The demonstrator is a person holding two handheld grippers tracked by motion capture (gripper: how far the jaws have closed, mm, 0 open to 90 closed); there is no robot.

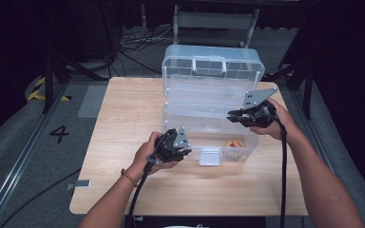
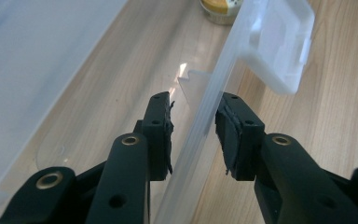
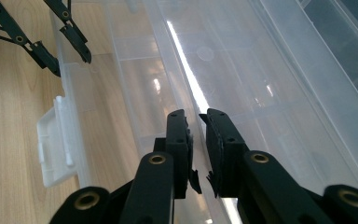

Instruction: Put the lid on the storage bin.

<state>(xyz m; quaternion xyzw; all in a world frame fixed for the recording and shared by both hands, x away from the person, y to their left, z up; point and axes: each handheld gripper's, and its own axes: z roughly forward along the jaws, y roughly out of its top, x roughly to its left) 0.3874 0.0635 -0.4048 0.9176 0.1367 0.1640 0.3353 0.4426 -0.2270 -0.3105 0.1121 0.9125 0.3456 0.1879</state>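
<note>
My left gripper straddles the front wall of the clear box. One jaw stands inside the box and one outside. The outer pad lies against the wall; the inner pad stands a little off it. I judge this a loose bracing hold, not a full clamp. The white latch hangs on the outer face of the wall, just beyond my outer jaw. Farther ahead, inside the box, a yellow roll lies on the floor.

My right gripper has its jaws nearly together, pinching a thin clear edge, with only a narrow slit between the pads. I judge this edge to be the rim of the inner tray, which runs straight ahead from the jaws. In the high view, the same gripper sits at the right end of the box, above the lower compartment. The lid stands upright beyond it.

Status, as judged from these views:
- Done: latch released, lid swung fully back, box held steady at the front wall.
- In hand: right gripper has the tray rim.
- Left: shift or lift the tray to clear the lower compartment, then reach the yellow roll below.

The box rests on the table, ahead of both hands.
</note>
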